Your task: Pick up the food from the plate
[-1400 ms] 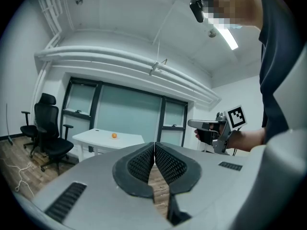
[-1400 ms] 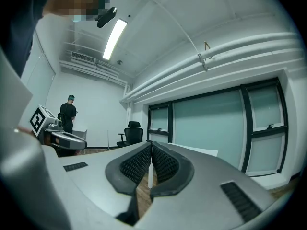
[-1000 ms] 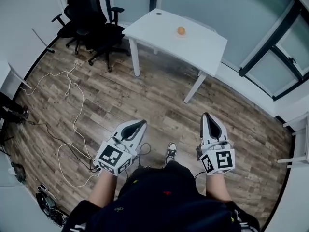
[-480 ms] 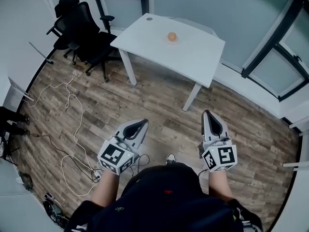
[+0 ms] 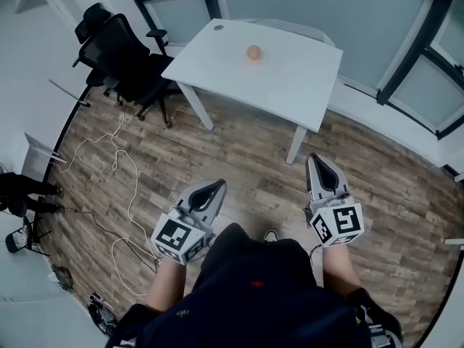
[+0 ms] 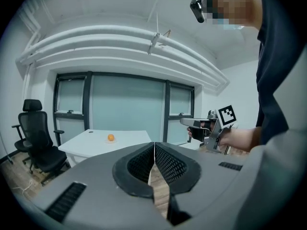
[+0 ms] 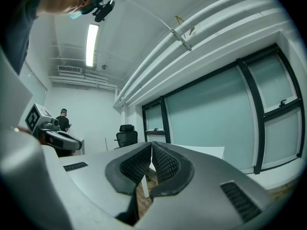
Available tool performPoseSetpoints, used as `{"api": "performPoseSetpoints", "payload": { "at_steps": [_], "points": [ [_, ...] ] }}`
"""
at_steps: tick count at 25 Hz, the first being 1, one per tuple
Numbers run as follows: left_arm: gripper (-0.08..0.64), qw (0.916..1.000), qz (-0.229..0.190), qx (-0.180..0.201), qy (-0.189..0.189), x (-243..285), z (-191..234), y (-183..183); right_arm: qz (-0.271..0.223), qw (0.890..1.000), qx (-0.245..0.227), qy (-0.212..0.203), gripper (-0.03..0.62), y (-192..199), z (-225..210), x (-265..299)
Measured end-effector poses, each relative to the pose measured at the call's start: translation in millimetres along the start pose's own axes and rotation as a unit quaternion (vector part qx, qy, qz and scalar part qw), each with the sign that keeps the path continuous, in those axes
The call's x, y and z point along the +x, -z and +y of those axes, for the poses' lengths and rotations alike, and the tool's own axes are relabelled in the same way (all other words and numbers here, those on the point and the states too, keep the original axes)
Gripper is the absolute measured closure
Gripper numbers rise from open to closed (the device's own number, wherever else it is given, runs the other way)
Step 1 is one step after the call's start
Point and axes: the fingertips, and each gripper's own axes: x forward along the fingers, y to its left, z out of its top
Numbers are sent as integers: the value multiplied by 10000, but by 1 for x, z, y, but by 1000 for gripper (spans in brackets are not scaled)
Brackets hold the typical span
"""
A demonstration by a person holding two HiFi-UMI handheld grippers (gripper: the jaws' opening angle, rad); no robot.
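Note:
An orange round food item sits on a small pale plate on a white table far ahead; the left gripper view shows the food small and distant. My left gripper is shut, empty, held over the wood floor well short of the table. My right gripper is also shut with nothing in it, level with the left and closer to the table's right leg. In each gripper view the jaws meet, left gripper, right gripper.
Black office chairs stand left of the table. White cables trail over the wood floor at the left. Glass walls with dark frames run behind the table. A person stands far off in the right gripper view.
The view has advanced toward the table, which now lies nearer and more centred. Both grippers stay shut and keep their places in front of the body.

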Motion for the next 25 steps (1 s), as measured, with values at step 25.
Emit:
{"api": "performPoseSetpoints", "payload": {
  "at_steps": [25],
  "points": [
    [537,9980,-179,-255,550,98,274,-20,453,9958,-751,272,568,-1,24,277]
  ]
}}
